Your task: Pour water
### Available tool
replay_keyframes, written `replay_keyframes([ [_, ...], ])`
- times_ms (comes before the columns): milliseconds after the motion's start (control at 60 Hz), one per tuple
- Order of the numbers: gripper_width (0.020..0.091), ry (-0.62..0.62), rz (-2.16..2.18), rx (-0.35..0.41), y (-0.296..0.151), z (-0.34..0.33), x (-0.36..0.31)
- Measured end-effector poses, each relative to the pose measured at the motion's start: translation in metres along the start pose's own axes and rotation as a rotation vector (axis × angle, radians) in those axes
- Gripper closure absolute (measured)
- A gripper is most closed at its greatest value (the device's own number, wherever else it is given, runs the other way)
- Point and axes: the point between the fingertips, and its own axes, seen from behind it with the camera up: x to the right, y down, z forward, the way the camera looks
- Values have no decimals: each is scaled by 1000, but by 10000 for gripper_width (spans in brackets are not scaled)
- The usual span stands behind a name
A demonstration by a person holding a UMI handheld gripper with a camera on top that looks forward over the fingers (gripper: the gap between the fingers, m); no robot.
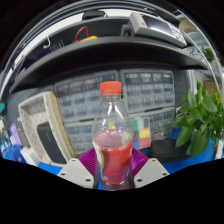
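**Red-capped bottle sits between your tool's fingers**

Clear plastic is what fills the middle of your view: a bottle (pixel 113 140) with a red cap stands upright right between the two fingers of your tool (pixel 113 175). A red band wraps its lower half, and liquid shows through the clear wall above that band. The pink pads (pixel 88 160) on the fingers' inner faces lie close against the bottle's lower sides, one at each side. Your tool looks closed around the bottle's body, though the exact contact at the pads is hard to make out, so you cannot tell for certain that both fingers press on it.

Behind the bottle you face a grey cabinet of small drawers (pixel 120 95) that runs across the back of the scene under a dark shelf (pixel 100 50). To the bottle's left, a beige box-like device (pixel 45 125) leans at a tilt. To its right, a leafy green plant (pixel 200 120) stands well apart from the bottle. Just beside the bottle, on the right and farther back, a small coloured cube (pixel 142 130) shows. Bits of a blue desk (pixel 165 150) appear low down near the plant.
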Motion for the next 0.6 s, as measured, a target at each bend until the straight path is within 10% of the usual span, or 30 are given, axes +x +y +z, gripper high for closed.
replay_keyframes([
  [600, 622, 52, -96, -26, 80, 15, 49],
])
